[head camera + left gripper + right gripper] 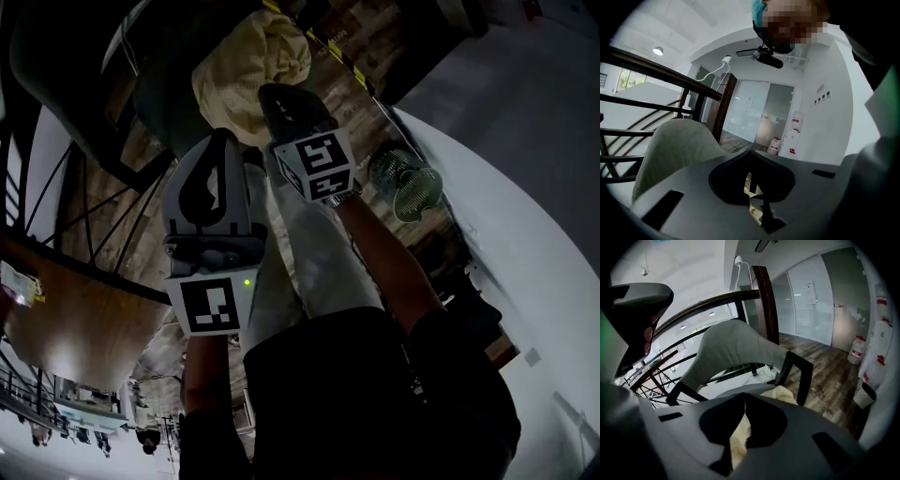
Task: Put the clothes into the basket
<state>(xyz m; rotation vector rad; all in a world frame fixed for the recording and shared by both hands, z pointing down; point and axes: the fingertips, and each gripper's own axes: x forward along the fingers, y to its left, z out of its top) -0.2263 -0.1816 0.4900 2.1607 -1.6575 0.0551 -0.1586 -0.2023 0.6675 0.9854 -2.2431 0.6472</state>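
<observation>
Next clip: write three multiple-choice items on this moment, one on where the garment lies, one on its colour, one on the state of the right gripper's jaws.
1. Where does the garment lie?
A. on the chair seat
B. on the floor
C. over the railing

2. What colour is it?
A. red
B. cream
C. black

3. How do the right gripper's jaws stand?
A. wide apart
B. shut on a bottle
C. together, tips meeting

Answers:
1 A: the cream garment sits heaped on the seat of the grey chair.
2 B: it looks pale cream in the head view.
3 C: the right gripper shows its jaws' tips touching, with nothing clamped between them.
</observation>
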